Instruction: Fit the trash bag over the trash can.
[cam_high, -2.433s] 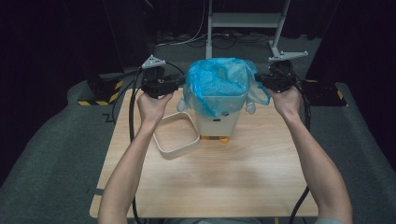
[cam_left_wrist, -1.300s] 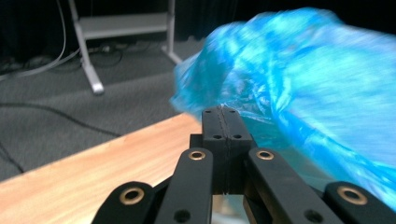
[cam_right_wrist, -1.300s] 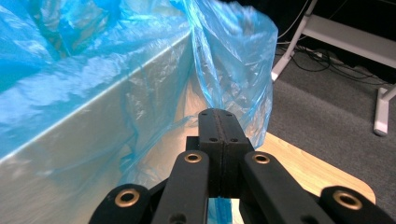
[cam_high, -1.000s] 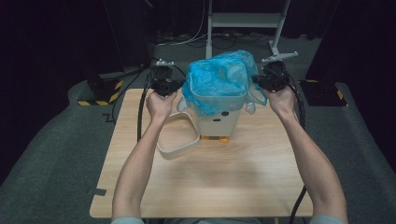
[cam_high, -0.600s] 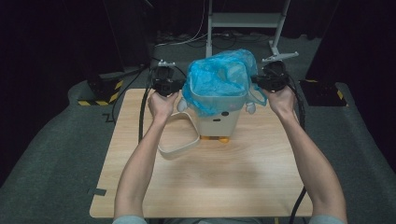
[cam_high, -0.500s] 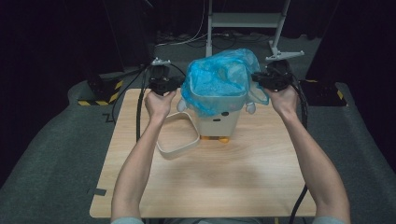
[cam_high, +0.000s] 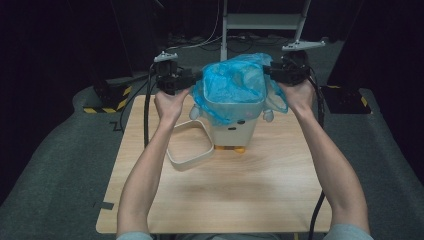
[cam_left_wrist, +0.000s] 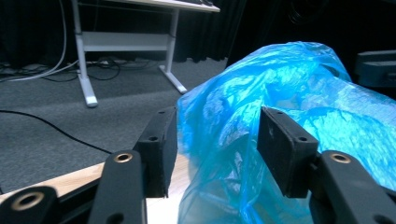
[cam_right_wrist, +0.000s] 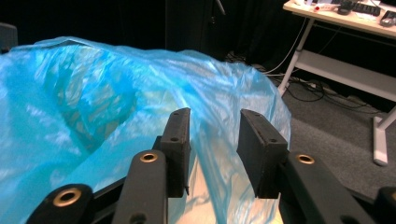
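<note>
Now we are fitting a thin blue plastic bag (cam_high: 235, 92) over the rim of a small white square bin (cam_high: 234, 131) that stands toward the far side of the light wooden table (cam_high: 225, 195). Nearest us on that table, just left of the bin and seemingly touching its base, lies a cream rounded-square lid ring (cam_high: 190, 146).

Our left hand-held gripper (cam_high: 192, 79) sits at the bag's left edge and our right hand-held gripper (cam_high: 270, 71) at its right edge. Both have just been opening. In the left gripper view the jaws stand well apart with the film billowing loosely between them; in the right gripper view the jaws are parted a little less, with a fold of film in the gap. We think neither pad is pressing on it, though the translucent plastic makes that hard to judge.

To do this step well, we should draw both grippers straight outward and clear, so no fold snags and drags the cuff off. Then we check the overhang is even before reaching for the ring.

Beyond the table stands a white metal desk frame (cam_high: 260, 22).
</note>
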